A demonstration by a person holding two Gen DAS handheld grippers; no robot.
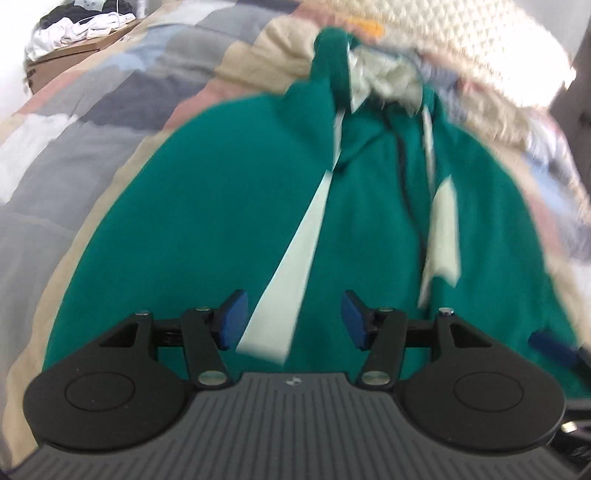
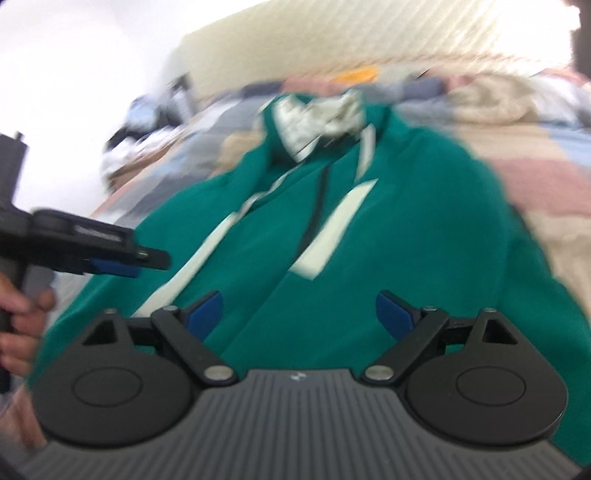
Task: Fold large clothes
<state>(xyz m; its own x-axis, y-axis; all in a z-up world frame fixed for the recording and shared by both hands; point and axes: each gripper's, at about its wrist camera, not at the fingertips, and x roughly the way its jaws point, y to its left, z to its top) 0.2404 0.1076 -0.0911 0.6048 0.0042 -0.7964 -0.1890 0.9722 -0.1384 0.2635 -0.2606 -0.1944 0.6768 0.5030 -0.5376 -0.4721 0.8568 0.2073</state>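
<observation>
Blue-padded and standing apart with nothing between its pads, the left claw (image 1: pixel 291 319) is hovering over the lower body of a green hooded sweatshirt (image 1: pixel 221 229), while the right claw (image 2: pixel 299 314) is hanging wider still, also empty, above the same garment. In the right wrist view the left claw is also showing side-on at the picture's left edge, with the person's hand (image 2: pixel 18 317) wrapping its handle. Both views are smearing with blur, so fine detail is hard to read. Lying front-up on a bed with a patchwork quilt (image 1: pixel 74 122) in grey, pink and beige blocks, the sweatshirt is pointing its pale-lined hood (image 1: pixel 384 79) away from the claws, and pale stripes (image 1: pixel 291 266) and a dark drawstring (image 1: pixel 410 192) are running down the chest. Judging by how it is draping, the fabric is looking soft, thick and limp rather than slippery, so it is likely sagging wherever it goes unsupported; taking hold at the hem corners or the shoulder seams, one claw on each side, seems the surest way to carry a fold over. Beyond it, a cream knitted blanket (image 1: pixel 461 40) is lying past the hood, and a heap of white and dark clothes (image 1: pixel 81 26) is sitting in a cardboard box at the far side.
</observation>
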